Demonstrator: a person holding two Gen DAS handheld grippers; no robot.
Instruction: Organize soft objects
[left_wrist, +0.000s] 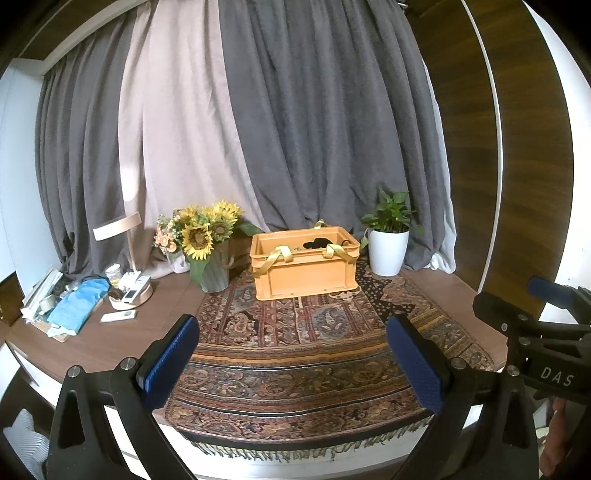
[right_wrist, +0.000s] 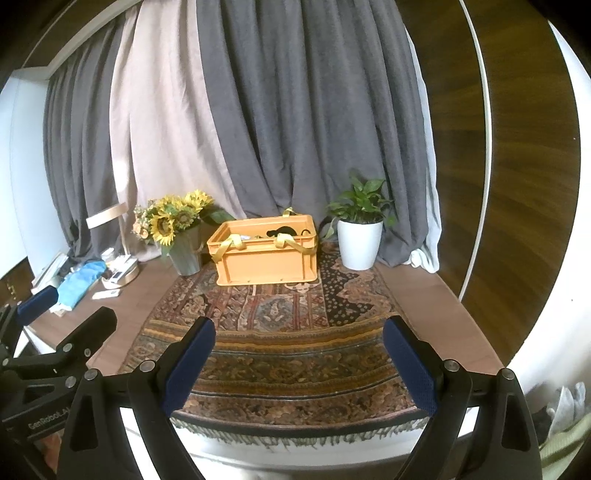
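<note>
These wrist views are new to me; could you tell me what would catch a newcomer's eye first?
The orange crate stands out, mid-table on the patterned rug, with yellow straps draped over its rim. Sunflowers in a grey vase sit beside it on the left, a white-potted plant on the right. Near the camera, the left gripper and right gripper are open and empty.

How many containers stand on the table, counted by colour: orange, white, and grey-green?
Orange: 1, the crate
White: 1, the plant pot
Grey-green: 1, the sunflower vase
Total: 3
</note>
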